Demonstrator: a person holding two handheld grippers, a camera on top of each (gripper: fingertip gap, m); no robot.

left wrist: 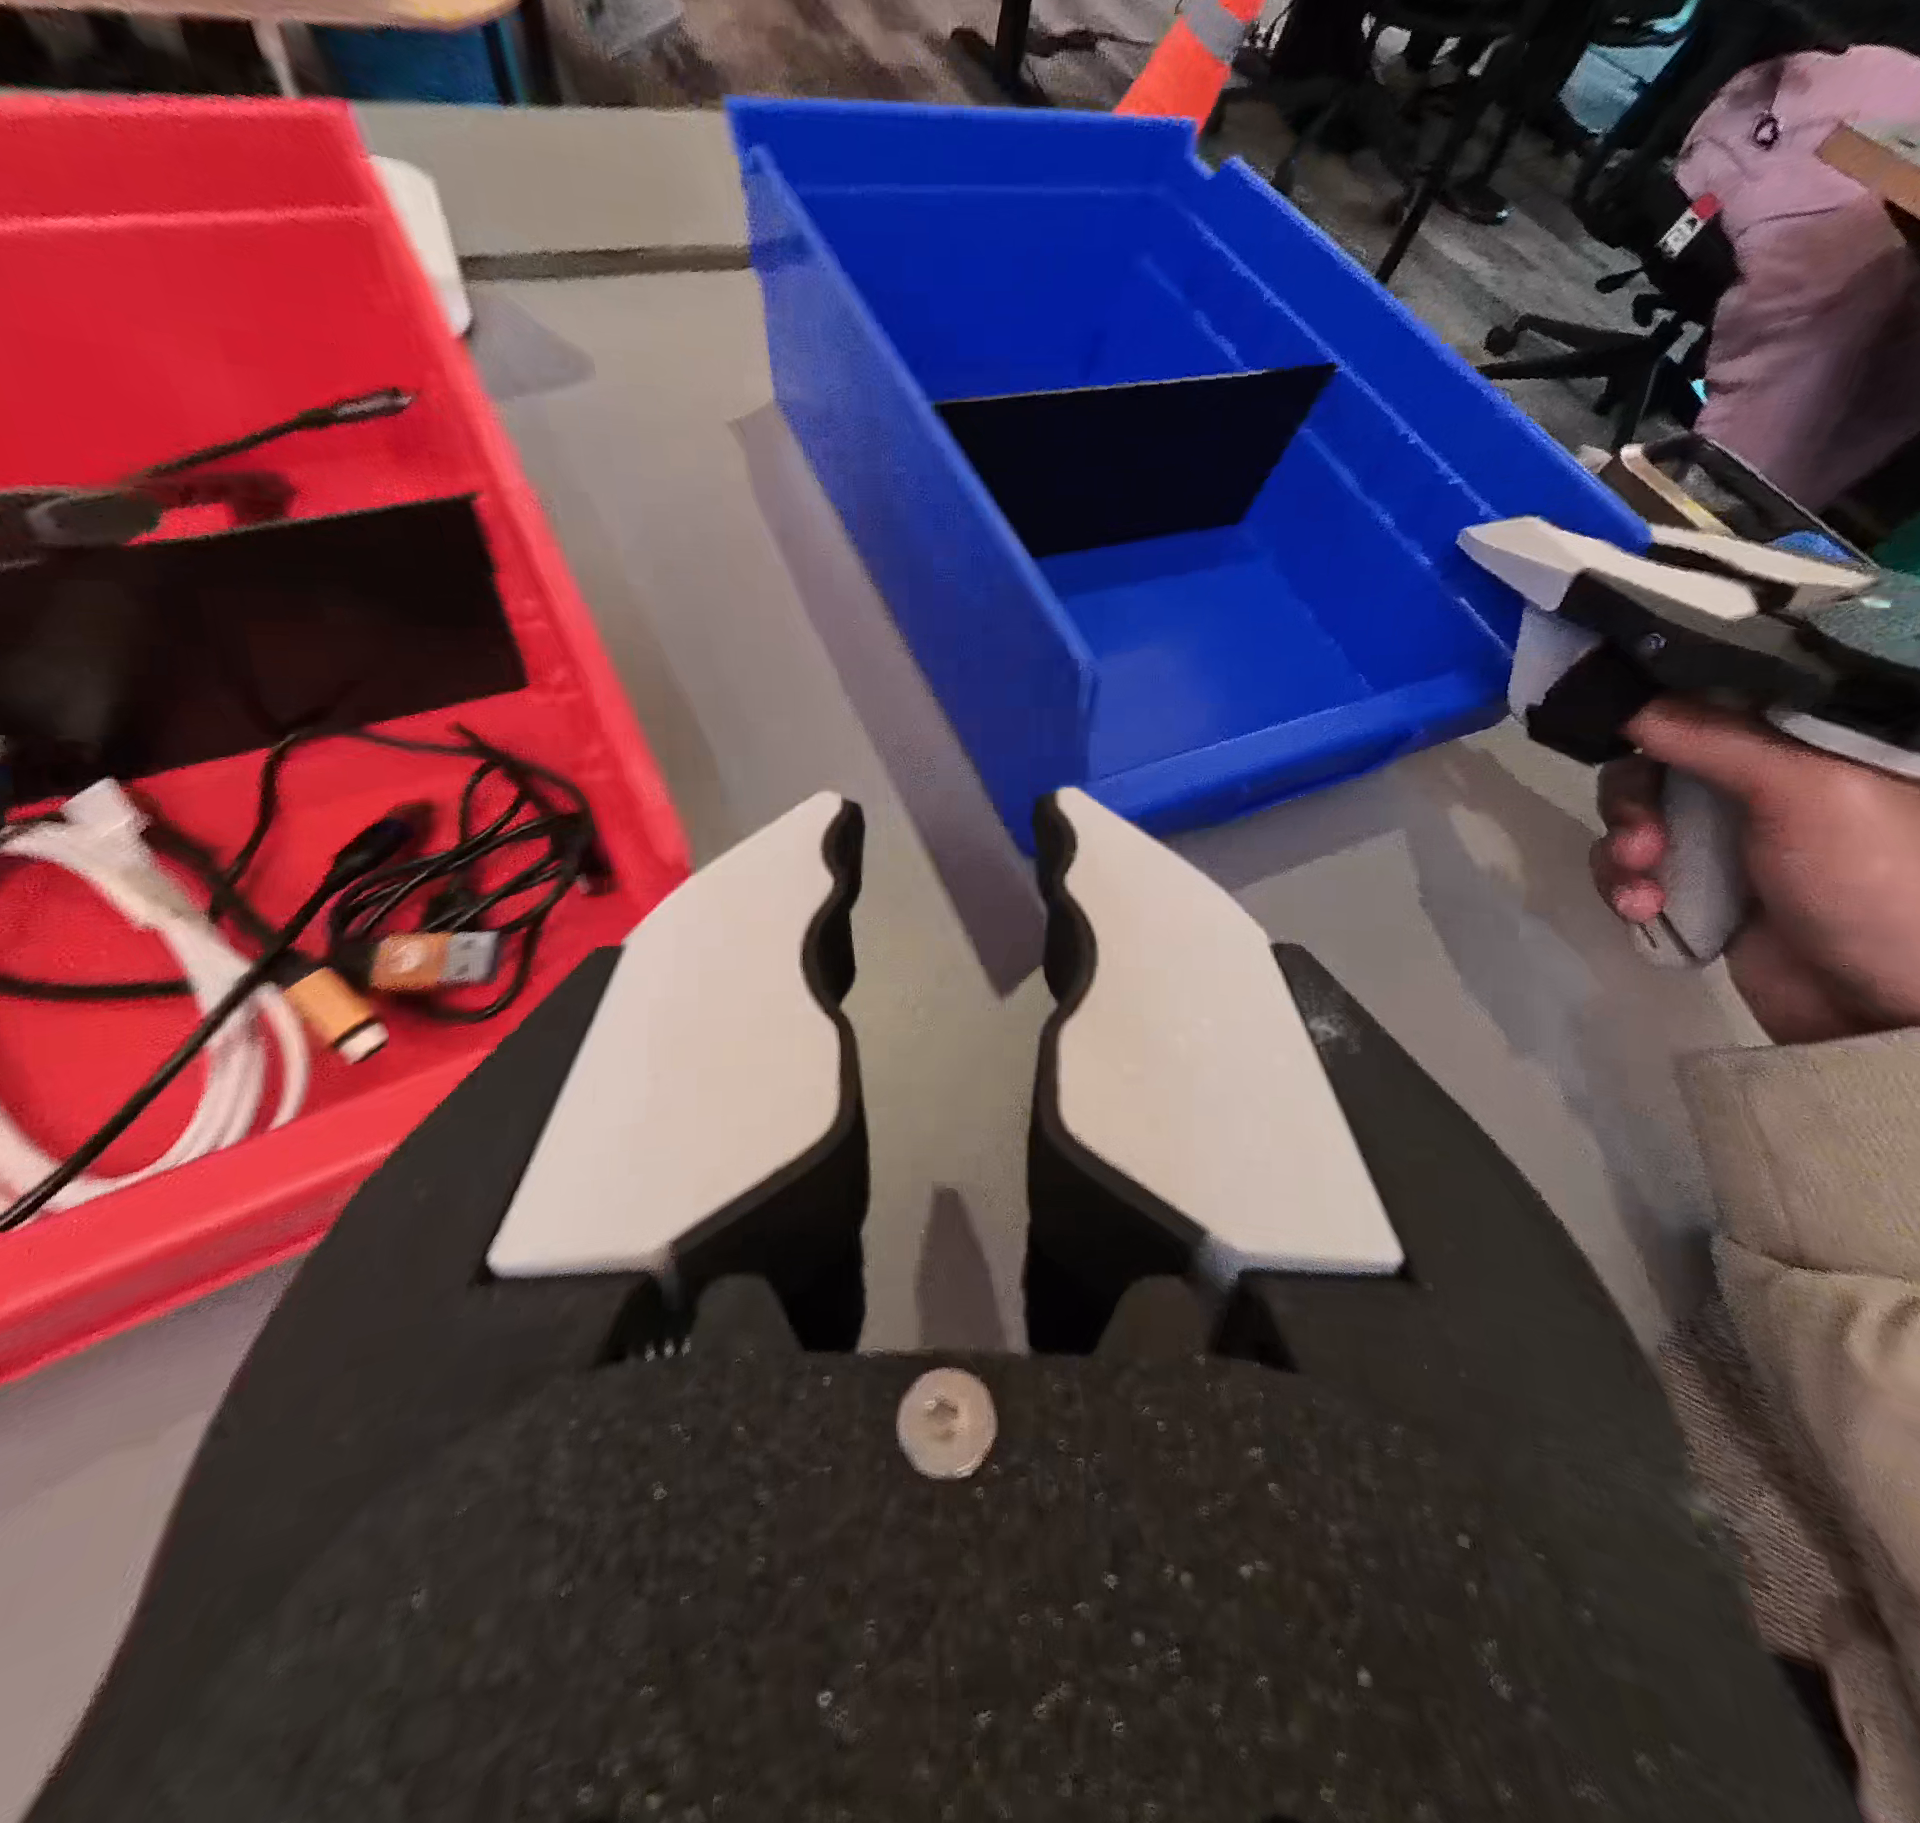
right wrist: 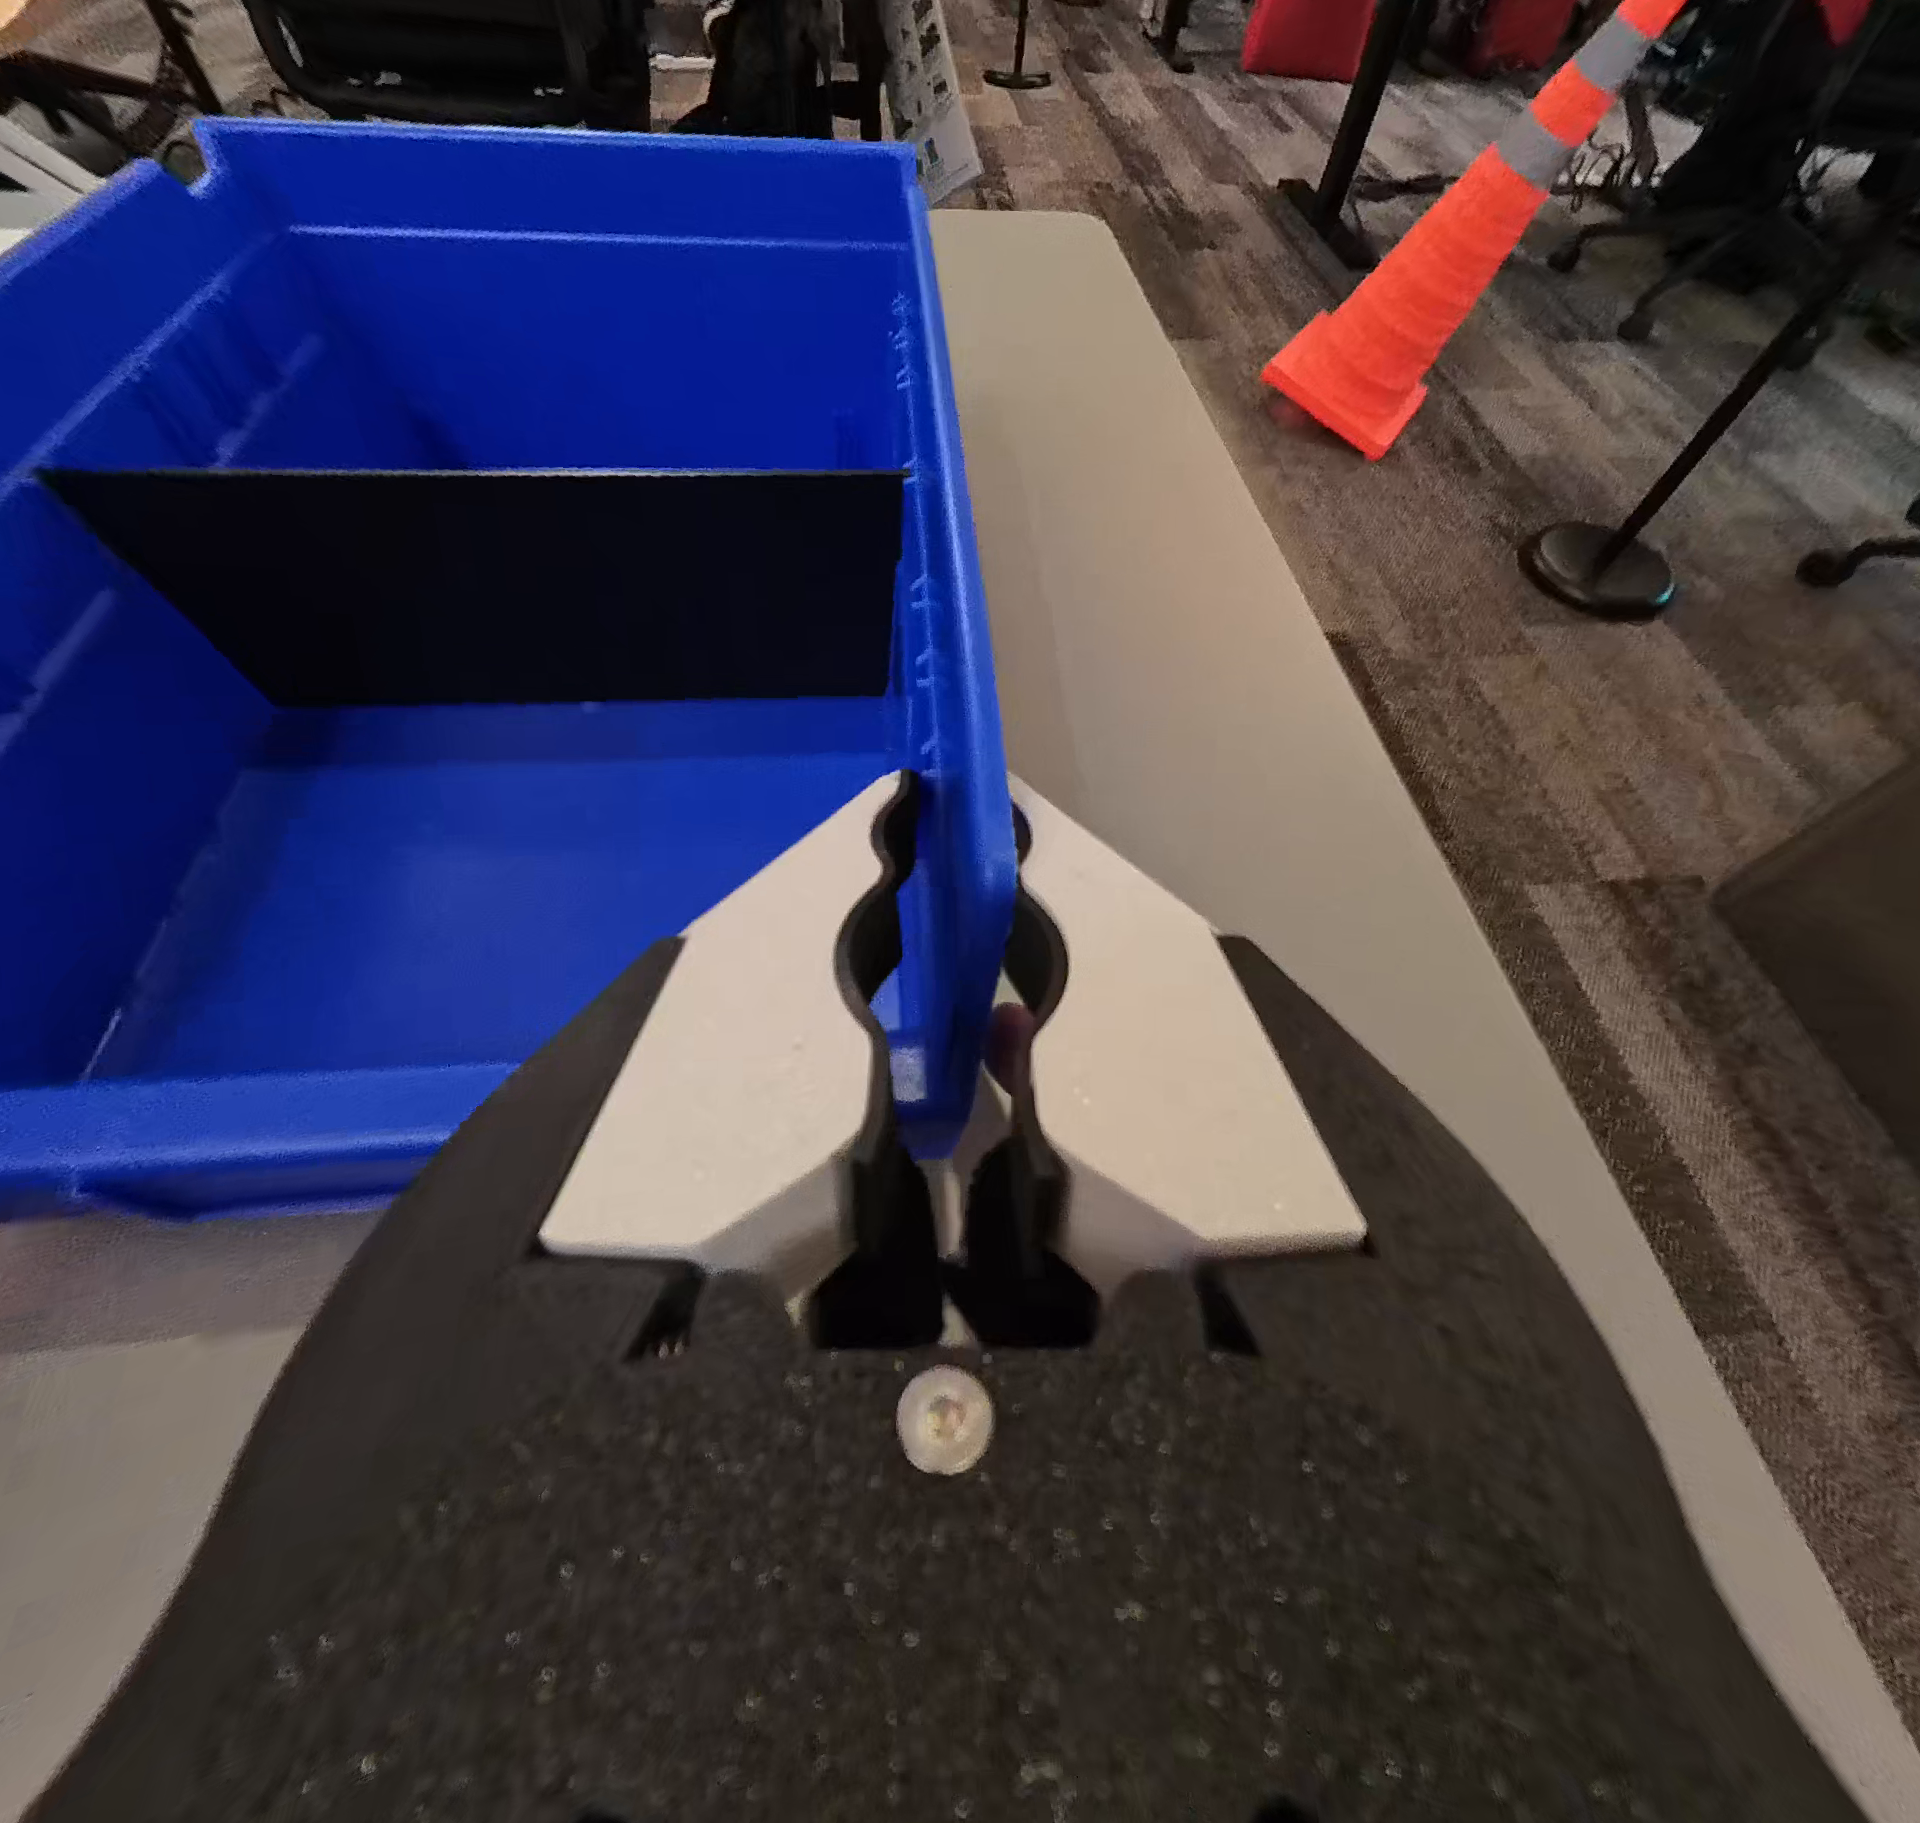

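- The left gripper (left wrist: pixel 948 838), smooth pale finger shells lined with wavy black pads on a grainy black body, hovers over the matte grey table (left wrist: pixel 665 568); its jaws stand apart with nothing between them.
- The right gripper (right wrist: pixel 961 807), of the same make, is clamped on the right-hand wall of the blue bin (right wrist: pixel 961 942); one finger sits inside the wall, the other outside, pads pressed to the thin rounded rim; a hand (left wrist: pixel 1787 869) grips its handle.
- The blue bin (left wrist: pixel 904 485) is glossy moulded plastic, rectangular, with a flat black divider (left wrist: pixel 1122 464) upright across its middle.
- Left of it, apart, the red bin (left wrist: pixel 582 693) holds tangled black cables (left wrist: pixel 457 869), a coiled white cable (left wrist: pixel 229 1025), orange-sleeved plugs (left wrist: pixel 332 1004) and its own black divider (left wrist: pixel 312 620).
- Beyond, on striped carpet, an orange ribbed cone (right wrist: pixel 1455 246) with grey bands.
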